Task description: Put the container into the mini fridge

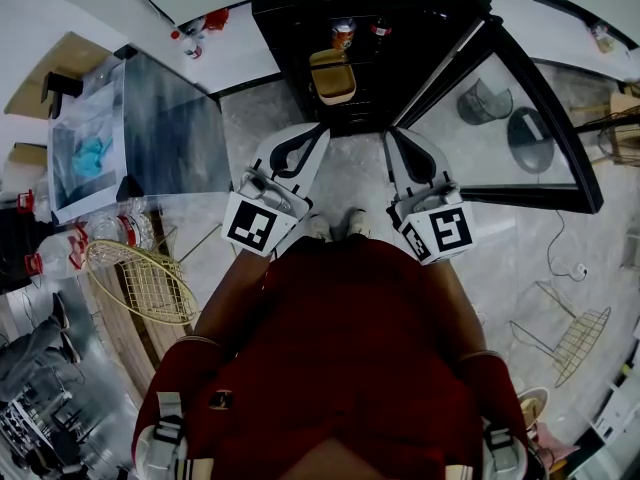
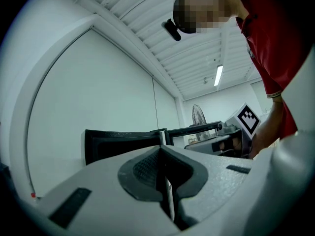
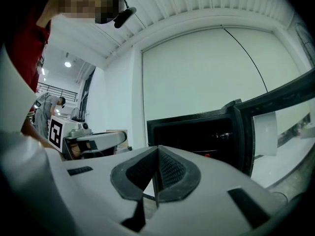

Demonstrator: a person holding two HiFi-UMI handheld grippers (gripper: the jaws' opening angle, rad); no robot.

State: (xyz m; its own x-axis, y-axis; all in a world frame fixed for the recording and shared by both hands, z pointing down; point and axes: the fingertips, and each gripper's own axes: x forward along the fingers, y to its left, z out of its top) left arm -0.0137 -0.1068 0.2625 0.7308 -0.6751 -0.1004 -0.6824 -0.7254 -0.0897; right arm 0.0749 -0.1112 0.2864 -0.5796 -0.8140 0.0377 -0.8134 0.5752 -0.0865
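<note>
The black mini fridge stands open ahead of me, its glass door swung out to the right. A tan lidded container sits inside on a shelf, with a can and a small bottle behind it. My left gripper and right gripper hover side by side just in front of the opening. Both are shut with nothing between the jaws. In the left gripper view the left gripper faces the fridge. In the right gripper view the right gripper faces the dark fridge interior.
A glass-topped table stands at the left, with a wire basket and plastic bottles beside it. A wire rack and a cable lie on the floor at the right. A person stands far off.
</note>
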